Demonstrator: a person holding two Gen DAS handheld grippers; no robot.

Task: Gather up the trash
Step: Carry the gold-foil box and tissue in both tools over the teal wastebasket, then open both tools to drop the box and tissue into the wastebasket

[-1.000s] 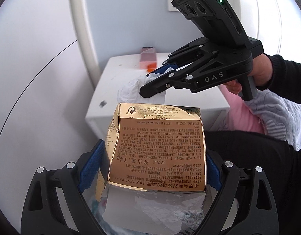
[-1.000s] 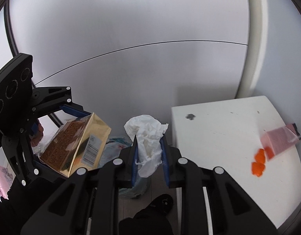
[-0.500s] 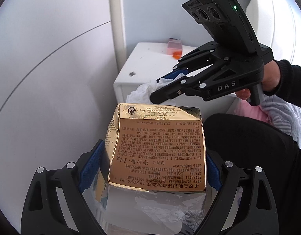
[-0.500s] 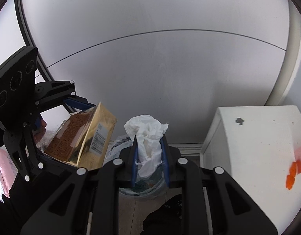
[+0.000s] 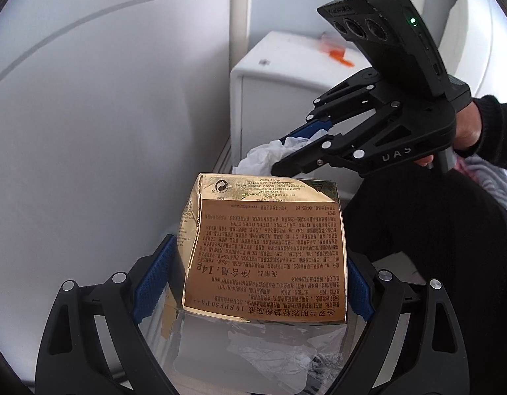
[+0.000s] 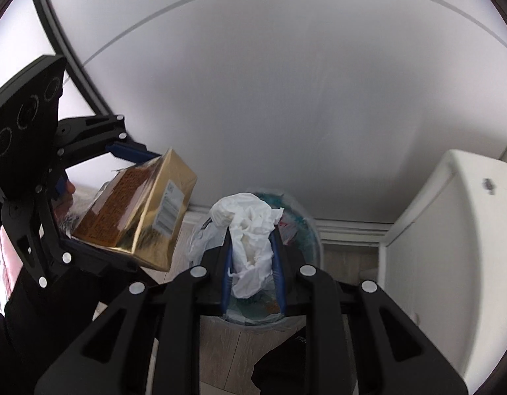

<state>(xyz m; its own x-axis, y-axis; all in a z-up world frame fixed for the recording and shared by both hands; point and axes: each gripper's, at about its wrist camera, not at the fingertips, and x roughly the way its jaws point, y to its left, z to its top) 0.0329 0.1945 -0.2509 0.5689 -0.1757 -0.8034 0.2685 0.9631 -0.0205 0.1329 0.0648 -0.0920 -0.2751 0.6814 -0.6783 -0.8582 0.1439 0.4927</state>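
Note:
My left gripper (image 5: 253, 276) is shut on a gold carton (image 5: 269, 253) with a brown printed label; it also shows in the right wrist view (image 6: 138, 210), held in the air to the left of the bin. My right gripper (image 6: 251, 250) is shut on a crumpled white tissue (image 6: 250, 227) and hangs right above the round trash bin (image 6: 311, 230) lined with a clear bag. In the left wrist view the right gripper (image 5: 279, 154) with the tissue (image 5: 263, 156) is just beyond the carton.
A white cabinet (image 6: 451, 230) stands right of the bin; its top (image 5: 286, 56) carries orange bits and a pink wrapper (image 5: 335, 49). A pale wall (image 6: 269, 98) is behind. Wood floor (image 6: 220, 345) lies below. Crinkled clear plastic (image 5: 269, 355) shows under the carton.
Both grippers have swung left and down away from the cabinet top. The bin has come into view under the right gripper. Both grips are unchanged.

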